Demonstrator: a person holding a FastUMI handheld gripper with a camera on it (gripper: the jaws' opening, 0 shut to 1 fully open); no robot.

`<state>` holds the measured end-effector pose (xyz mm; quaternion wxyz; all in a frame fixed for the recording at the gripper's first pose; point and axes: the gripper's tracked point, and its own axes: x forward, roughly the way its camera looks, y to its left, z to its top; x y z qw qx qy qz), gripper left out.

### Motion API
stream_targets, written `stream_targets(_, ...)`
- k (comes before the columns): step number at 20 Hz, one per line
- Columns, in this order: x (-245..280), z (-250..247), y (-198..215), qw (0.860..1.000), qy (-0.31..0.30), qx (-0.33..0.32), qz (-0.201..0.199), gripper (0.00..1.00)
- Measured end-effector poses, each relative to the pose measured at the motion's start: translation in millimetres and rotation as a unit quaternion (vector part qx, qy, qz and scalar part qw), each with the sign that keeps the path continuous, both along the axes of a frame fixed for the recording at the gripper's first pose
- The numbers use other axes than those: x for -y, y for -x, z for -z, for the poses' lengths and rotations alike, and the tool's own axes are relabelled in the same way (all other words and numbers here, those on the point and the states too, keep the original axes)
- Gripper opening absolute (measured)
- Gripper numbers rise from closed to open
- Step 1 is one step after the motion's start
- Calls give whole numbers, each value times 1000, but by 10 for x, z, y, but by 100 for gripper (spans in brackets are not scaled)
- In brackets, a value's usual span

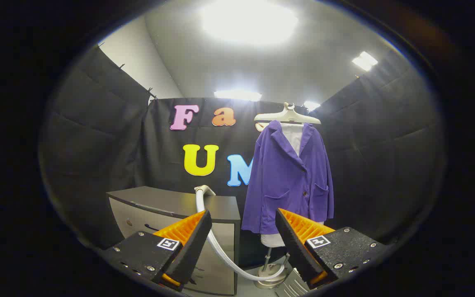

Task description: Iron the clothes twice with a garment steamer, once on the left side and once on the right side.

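No word, number or brand can be read on any object here. The gripper (243,216), its fingers spread wide and holding nothing, carries a small square black-and-white marker on each finger block, the left marker (168,243) and the right marker (315,241). Their patterns are blocky code, not legible characters.

Black cloth walls (97,136) enclose the booth on every side ahead. Beyond the left finger stands a grey cabinet (171,214) with a dark top. Overhead, a pale ceiling (303,70) carries several bright light panels (248,20), glaring white.
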<state>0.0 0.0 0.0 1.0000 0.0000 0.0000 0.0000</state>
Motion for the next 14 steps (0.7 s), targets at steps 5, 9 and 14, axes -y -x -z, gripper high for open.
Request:
stream_targets(5, 21, 36, -20, 1000, -2, -6, -1, 96)
stream_targets(9, 31, 10, 9, 1000, -8, -2, 4, 96)
stream_targets(14, 76, -41, 41, 1000, -8, 3, 8, 96)
